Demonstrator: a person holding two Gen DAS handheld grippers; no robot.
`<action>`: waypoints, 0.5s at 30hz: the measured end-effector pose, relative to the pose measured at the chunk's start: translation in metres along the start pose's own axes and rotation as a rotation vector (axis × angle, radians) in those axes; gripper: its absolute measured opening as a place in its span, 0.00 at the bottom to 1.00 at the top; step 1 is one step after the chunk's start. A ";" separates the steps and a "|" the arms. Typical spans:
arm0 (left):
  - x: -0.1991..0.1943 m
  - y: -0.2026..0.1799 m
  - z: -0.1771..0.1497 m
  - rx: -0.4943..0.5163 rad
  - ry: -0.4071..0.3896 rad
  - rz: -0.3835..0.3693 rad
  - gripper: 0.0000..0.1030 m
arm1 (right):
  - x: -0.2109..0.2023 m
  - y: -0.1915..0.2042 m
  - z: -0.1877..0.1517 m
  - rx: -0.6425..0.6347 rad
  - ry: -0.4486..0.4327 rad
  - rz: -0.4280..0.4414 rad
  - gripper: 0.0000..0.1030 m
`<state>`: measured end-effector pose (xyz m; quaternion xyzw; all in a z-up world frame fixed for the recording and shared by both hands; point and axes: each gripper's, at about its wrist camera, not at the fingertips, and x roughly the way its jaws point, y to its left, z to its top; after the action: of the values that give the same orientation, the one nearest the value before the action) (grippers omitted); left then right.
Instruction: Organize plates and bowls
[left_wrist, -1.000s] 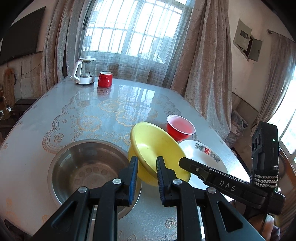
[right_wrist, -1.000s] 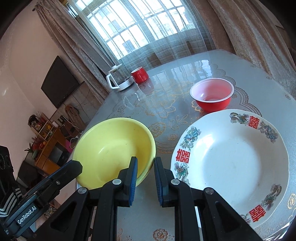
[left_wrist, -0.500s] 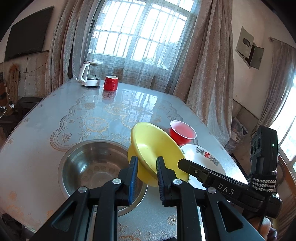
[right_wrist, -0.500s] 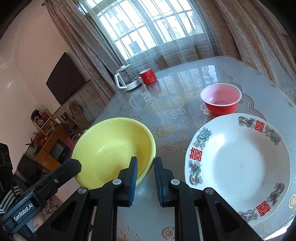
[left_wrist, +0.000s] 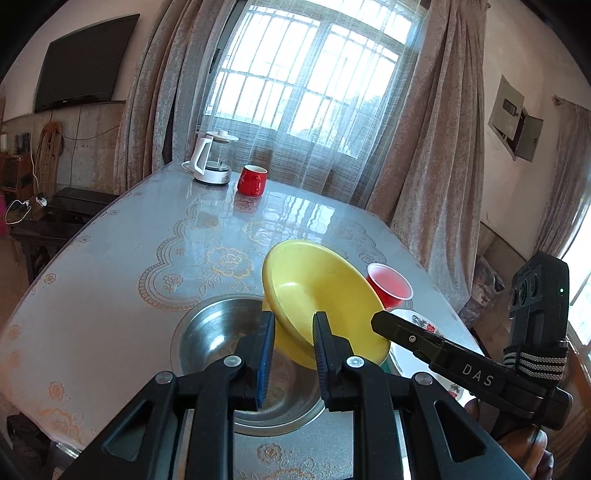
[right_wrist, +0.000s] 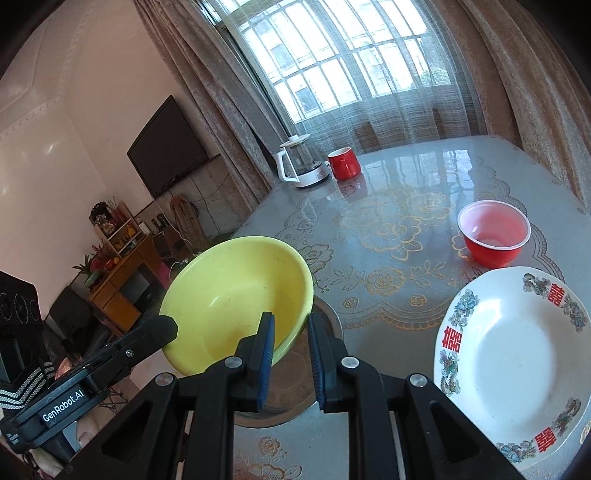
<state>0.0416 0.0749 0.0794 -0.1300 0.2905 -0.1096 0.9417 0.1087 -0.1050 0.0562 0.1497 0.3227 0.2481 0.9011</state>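
Both grippers are pinched nearly closed on the yellow bowl (left_wrist: 325, 295), one on each side of its rim: left gripper (left_wrist: 293, 332) on the near-left edge, right gripper (right_wrist: 290, 332) on the near-right edge. Bowl is off the tabletop (left_wrist: 147, 243), tilted, mouth facing the left camera. Key relation: steel bowl (left_wrist: 210, 332) sits directly below and slightly left of it, so nesting looks like a short drop with the tilt levelled first. Patterned plate (right_wrist: 517, 354) and red bowl (right_wrist: 493, 236) sit off to the right, untouched.
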 end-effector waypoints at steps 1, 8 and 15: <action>0.002 0.004 -0.001 -0.008 0.007 0.006 0.19 | 0.003 0.002 -0.002 -0.002 0.007 0.003 0.18; 0.022 0.029 -0.020 -0.071 0.076 0.043 0.19 | 0.042 0.000 -0.021 0.004 0.105 -0.015 0.18; 0.040 0.044 -0.032 -0.104 0.129 0.076 0.19 | 0.068 0.003 -0.030 -0.030 0.160 -0.056 0.18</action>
<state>0.0613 0.0992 0.0192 -0.1600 0.3603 -0.0666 0.9166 0.1330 -0.0622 0.0009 0.1068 0.3939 0.2385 0.8812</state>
